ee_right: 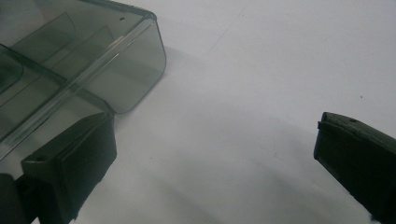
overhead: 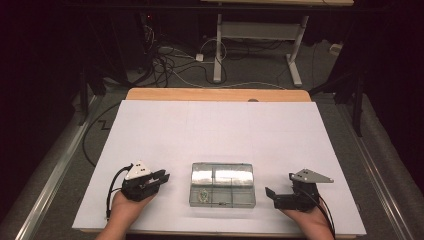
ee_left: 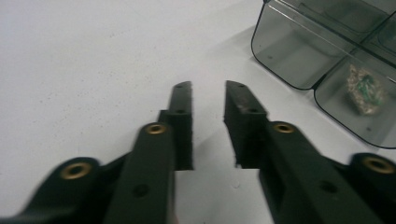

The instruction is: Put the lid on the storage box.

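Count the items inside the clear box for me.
1: a small green item sits in the near-left compartment of the box. Glare on the far compartments may hide others.

Your black left gripper (ee_left: pixel 208 100) sits beside a smoky grey clear box (ee_left: pixel 327 56) — a green-and-tan item (ee_left: pixel 365 89) inside — on the white worktop (overhead: pixel 210 130).

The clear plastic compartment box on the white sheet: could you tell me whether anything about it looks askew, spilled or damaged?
Nothing stands out. The clear plastic compartment box sits square on the white sheet, uncracked as far as the views show. One small green-and-tan item lies inside a compartment, nothing spilled. The left gripper and right gripper flank it with open, empty jaws.
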`<state>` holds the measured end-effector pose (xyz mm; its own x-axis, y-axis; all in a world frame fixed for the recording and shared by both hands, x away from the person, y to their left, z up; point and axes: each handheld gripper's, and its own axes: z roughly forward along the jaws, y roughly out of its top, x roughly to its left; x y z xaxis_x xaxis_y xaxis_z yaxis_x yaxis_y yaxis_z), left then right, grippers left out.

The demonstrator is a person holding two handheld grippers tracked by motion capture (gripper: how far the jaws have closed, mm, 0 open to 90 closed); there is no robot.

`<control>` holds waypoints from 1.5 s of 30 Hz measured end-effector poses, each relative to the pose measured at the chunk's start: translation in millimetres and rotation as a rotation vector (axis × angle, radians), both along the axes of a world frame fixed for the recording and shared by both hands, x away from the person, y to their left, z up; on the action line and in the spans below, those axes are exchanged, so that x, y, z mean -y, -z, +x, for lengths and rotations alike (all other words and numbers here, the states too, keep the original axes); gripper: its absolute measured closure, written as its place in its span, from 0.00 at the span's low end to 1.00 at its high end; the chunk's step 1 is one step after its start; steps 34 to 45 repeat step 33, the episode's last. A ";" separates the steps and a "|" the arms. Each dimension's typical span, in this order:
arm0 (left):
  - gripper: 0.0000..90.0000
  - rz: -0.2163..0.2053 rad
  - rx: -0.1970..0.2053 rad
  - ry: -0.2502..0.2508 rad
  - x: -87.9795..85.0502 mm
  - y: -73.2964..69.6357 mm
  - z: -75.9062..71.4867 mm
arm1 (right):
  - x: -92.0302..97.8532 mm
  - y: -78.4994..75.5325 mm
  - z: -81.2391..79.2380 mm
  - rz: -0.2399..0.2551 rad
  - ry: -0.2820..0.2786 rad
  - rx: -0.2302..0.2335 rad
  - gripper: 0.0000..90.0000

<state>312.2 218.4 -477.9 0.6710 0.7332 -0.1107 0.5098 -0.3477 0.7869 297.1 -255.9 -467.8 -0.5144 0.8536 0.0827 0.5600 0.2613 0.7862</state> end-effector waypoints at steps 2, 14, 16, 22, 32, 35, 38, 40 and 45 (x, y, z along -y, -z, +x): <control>0.63 0.004 -0.002 -0.002 0.7 0.8 -0.2 | -0.4 0.1 0.1 0.000 -0.003 0.002 0.00; 0.13 -0.005 -0.038 -0.023 0.6 3.6 3.7 | -1.1 2.1 0.0 0.013 -0.004 0.012 0.00; 0.03 -0.011 -0.046 -0.028 0.7 3.5 4.4 | -1.8 1.9 -0.3 0.018 -0.003 0.014 0.00; 0.00 -0.034 -0.029 -0.032 -0.1 -0.4 2.2 | 0.0 0.0 -2.9 0.023 -0.003 0.047 0.00; 0.00 -0.032 -0.002 -0.030 2.3 -1.8 2.8 | 4.6 -4.4 -6.8 0.038 0.016 0.084 0.00; 0.00 -0.029 0.000 -0.029 3.1 -2.2 3.1 | 5.1 -4.8 -7.1 0.036 0.018 0.088 0.00; 0.00 -0.029 0.000 -0.029 3.1 -2.2 3.1 | 5.1 -4.8 -7.1 0.036 0.018 0.088 0.00; 0.00 -0.029 0.000 -0.029 3.1 -2.2 3.1 | 5.1 -4.8 -7.1 0.036 0.018 0.088 0.00; 0.00 -0.029 0.000 -0.029 3.1 -2.2 3.1 | 5.1 -4.8 -7.1 0.036 0.018 0.088 0.00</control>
